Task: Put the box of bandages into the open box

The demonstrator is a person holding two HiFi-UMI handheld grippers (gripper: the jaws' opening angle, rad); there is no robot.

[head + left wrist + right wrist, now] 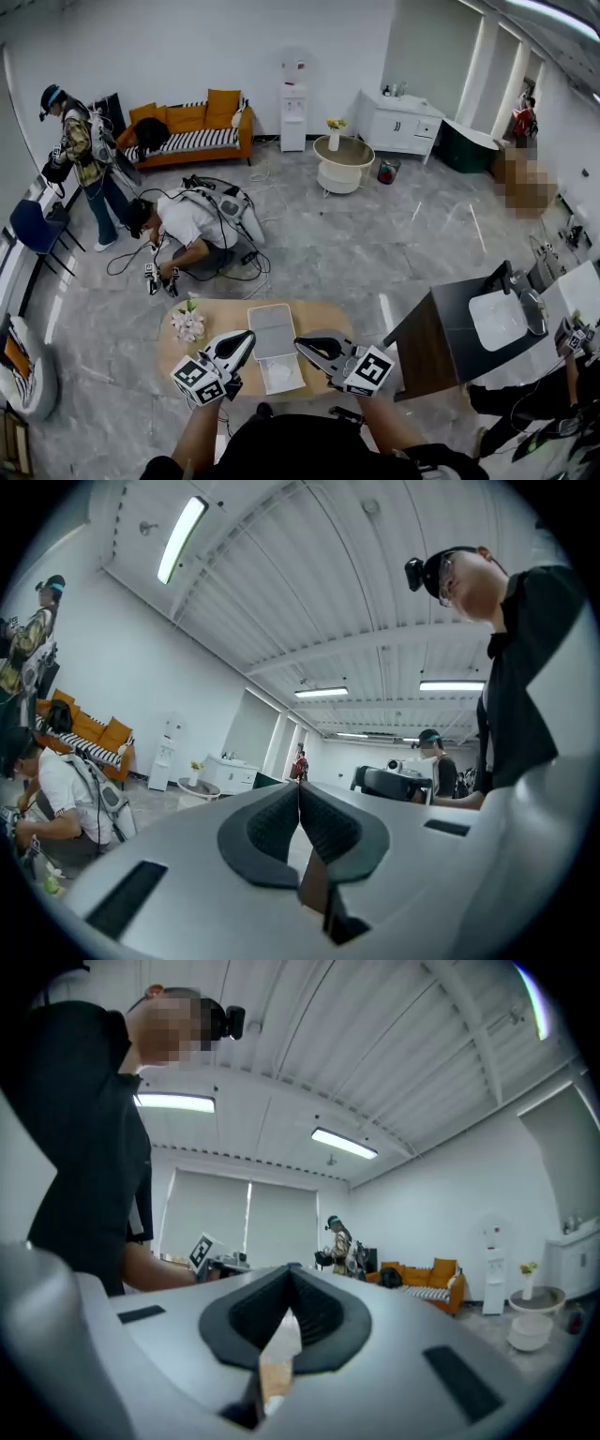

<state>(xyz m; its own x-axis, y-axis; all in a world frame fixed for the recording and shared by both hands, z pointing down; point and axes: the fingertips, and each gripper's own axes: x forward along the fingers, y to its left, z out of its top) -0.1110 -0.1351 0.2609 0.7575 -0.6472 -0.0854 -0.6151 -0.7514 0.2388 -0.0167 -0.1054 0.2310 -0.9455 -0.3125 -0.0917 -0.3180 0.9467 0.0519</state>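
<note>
Box of bandages: I make out only a pale shape inside the white open box (277, 354), and any print on it is too small to read. That open box lies with its lid back, by the tabletop's (225, 314) near edge. My left claw (247, 337) and right claw (302, 344) hang at either side of it, both clenched on nothing.

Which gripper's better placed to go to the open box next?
Right, marginally: left gripper and right gripper both hover shut and empty beside the open box, whose near half lies closer to the right.
</note>
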